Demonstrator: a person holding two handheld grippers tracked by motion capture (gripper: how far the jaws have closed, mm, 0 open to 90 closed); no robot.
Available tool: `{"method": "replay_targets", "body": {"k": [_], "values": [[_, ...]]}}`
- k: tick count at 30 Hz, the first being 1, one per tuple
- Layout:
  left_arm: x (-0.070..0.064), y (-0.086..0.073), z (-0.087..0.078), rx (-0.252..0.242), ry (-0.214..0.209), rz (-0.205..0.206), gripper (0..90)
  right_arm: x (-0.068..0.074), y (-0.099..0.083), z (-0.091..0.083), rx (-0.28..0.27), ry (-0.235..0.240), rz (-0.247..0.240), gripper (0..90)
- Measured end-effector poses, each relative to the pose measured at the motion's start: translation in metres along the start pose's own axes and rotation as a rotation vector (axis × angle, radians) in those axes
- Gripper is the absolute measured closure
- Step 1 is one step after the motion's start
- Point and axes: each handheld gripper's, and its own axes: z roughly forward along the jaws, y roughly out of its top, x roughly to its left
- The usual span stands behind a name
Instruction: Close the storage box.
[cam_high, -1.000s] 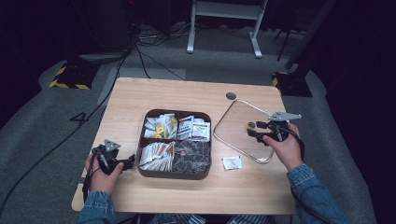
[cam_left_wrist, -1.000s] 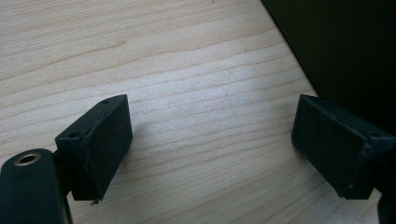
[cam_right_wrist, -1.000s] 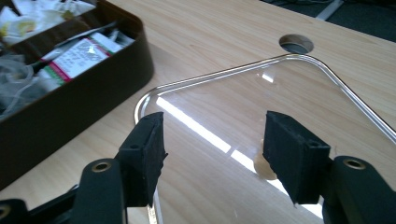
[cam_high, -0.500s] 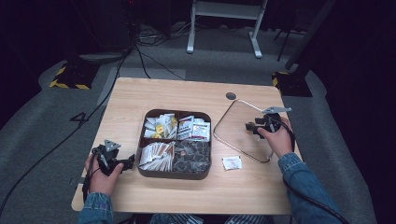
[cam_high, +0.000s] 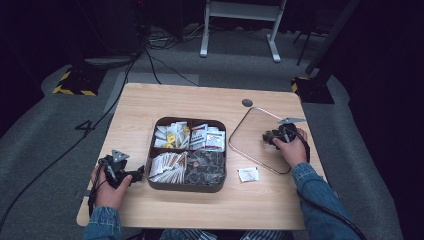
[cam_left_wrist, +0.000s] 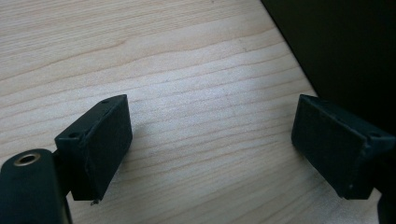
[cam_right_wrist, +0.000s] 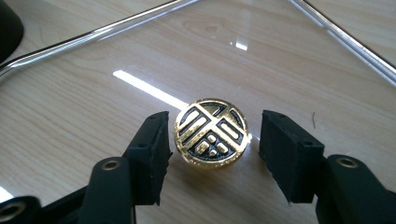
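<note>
A glass lid with a metal rim lies flat on the table, right of the box. Its round gold-and-black knob sits between the jaws of my right gripper, which is open; the left jaw is almost touching the knob and a small gap shows at the right jaw. In the high view the right gripper is low over the lid's middle. My left gripper rests open on bare wood just left of the dark compartment box, nothing between its jaws.
The box holds several sachets and packets in its compartments. One loose white sachet lies on the table in front of the lid. A dark round cable hole is near the far edge. The box wall stands close on the left gripper's right.
My right gripper has moved left across the lid and lowered, so its jaws now stand either side of the knob. The left gripper has not moved.
</note>
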Motion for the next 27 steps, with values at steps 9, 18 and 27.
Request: {"method": "replay_targets", "body": {"k": [9, 18, 27], "values": [[0.000, 0.000, 0.000, 0.000, 0.001, 0.000, 12.8, 0.003, -0.003, 0.001, -0.029, -0.001, -0.053, 58.0], [0.000, 0.000, 0.000, 0.000, -0.001, 0.001, 12.7, 0.003, -0.002, -0.001, -0.019, 0.018, -0.069, 58.5], [0.000, 0.000, 0.000, 0.000, -0.001, 0.001, 12.6, 0.005, 0.011, -0.019, -0.060, 0.048, -0.098, 58.5]]}}
